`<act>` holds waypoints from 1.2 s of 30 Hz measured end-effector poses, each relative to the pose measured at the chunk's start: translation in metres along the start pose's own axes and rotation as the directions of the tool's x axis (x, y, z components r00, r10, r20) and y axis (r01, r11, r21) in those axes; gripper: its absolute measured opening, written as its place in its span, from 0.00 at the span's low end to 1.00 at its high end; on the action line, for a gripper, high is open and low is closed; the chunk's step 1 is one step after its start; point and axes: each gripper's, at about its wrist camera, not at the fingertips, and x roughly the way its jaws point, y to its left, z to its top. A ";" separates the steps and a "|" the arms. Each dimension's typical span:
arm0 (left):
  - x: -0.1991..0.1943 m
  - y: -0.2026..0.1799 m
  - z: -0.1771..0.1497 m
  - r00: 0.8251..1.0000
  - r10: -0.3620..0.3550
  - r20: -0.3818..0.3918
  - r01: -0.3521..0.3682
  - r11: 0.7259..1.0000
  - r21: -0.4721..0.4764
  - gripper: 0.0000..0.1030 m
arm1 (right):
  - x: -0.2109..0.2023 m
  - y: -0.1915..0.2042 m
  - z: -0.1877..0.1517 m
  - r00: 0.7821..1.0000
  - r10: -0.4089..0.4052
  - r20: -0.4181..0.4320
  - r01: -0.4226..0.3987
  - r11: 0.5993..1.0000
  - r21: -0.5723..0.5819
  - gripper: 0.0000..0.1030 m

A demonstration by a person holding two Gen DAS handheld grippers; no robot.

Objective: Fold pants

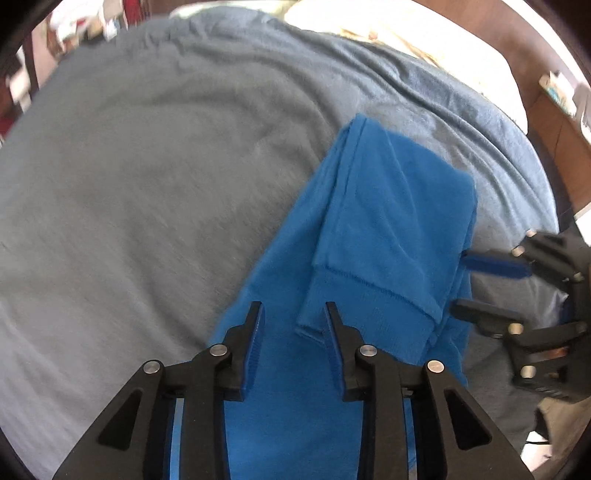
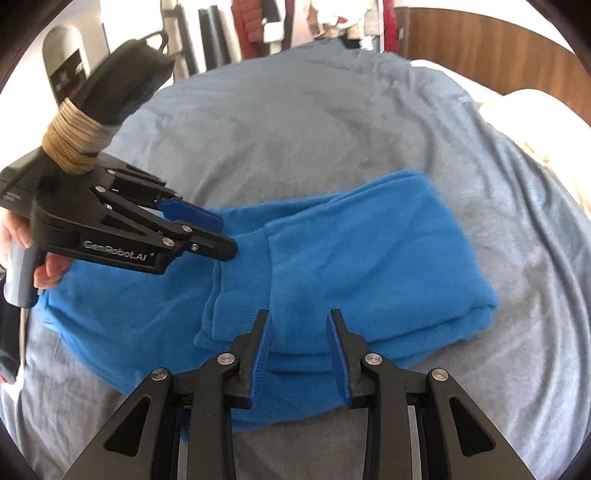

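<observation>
The blue fleece pants (image 1: pixel 388 229) lie on the bed with the legs folded back over the upper part, the cuffs ending near the middle; they also show in the right wrist view (image 2: pixel 351 258). My left gripper (image 1: pixel 293 314) is open and empty, just above the pants beside the cuffs; it also shows in the right wrist view (image 2: pixel 225 234). My right gripper (image 2: pixel 299 321) is open and empty over the near edge of the folded pants; it also shows at the right edge of the left wrist view (image 1: pixel 460 284).
A grey-blue blanket (image 1: pixel 166 166) covers the bed under the pants. A white pillow (image 1: pixel 424 40) lies at the head by a dark wooden headboard (image 2: pixel 498 40). Clothes and furniture (image 2: pixel 258 29) stand beyond the far side of the bed.
</observation>
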 end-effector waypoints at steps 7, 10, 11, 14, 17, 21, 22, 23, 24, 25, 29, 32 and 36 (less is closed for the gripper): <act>-0.020 -0.016 0.058 0.998 -0.039 0.058 0.034 0.996 0.088 0.37 | -0.046 -0.049 0.000 0.991 -0.069 0.118 0.037 0.967 0.253 0.51; -0.014 -0.027 0.086 0.997 -0.048 0.068 0.039 0.991 0.128 0.37 | -0.052 -0.081 -0.003 0.985 -0.111 0.135 0.052 0.924 0.378 0.51; -0.011 -0.031 0.095 0.996 -0.055 0.068 0.046 0.989 0.139 0.37 | -0.050 -0.088 -0.003 0.984 -0.125 0.129 0.065 0.916 0.396 0.51; -0.001 -0.039 0.118 0.996 -0.063 0.064 0.051 0.984 0.169 0.37 | -0.043 -0.108 -0.008 0.984 -0.145 0.107 0.082 0.888 0.452 0.51; 0.013 -0.044 0.138 0.995 -0.082 0.051 0.072 0.980 0.184 0.37 | -0.037 -0.124 -0.011 0.987 -0.140 0.083 0.078 0.854 0.515 0.51; 0.036 -0.047 0.155 0.988 -0.152 0.003 0.149 0.974 0.168 0.37 | -0.026 -0.135 -0.014 0.987 -0.148 0.067 0.084 0.816 0.572 0.51; 0.041 -0.048 0.157 0.986 -0.168 -0.011 0.167 0.972 0.165 0.36 | -0.023 -0.137 -0.014 0.988 -0.142 0.063 0.079 0.807 0.585 0.51; 0.047 -0.049 0.159 0.983 -0.181 -0.034 0.184 0.969 0.165 0.34 | -0.019 -0.140 -0.014 0.990 -0.130 0.061 0.068 0.798 0.599 0.51; 0.051 -0.050 0.160 0.979 -0.196 -0.051 0.201 0.965 0.170 0.32 | -0.017 -0.141 -0.014 0.990 -0.124 0.062 0.062 0.794 0.605 0.51; 0.056 -0.052 0.162 0.974 -0.215 -0.071 0.225 0.958 0.180 0.27 | -0.016 -0.142 -0.015 0.991 -0.119 0.062 0.058 0.796 0.603 0.51; 0.069 -0.054 0.164 0.975 -0.198 -0.101 0.215 0.955 0.206 0.27 | -0.010 -0.141 -0.013 0.993 -0.100 0.069 0.043 0.819 0.572 0.50; 0.074 -0.051 0.165 0.975 -0.196 -0.105 0.214 0.955 0.207 0.28 | -0.006 -0.143 -0.015 0.994 -0.084 0.063 0.031 0.810 0.585 0.50; 0.088 -0.047 0.164 0.970 -0.200 -0.136 0.225 0.952 0.209 0.29 | 0.005 -0.144 -0.016 0.997 -0.062 0.046 0.024 0.810 0.586 0.49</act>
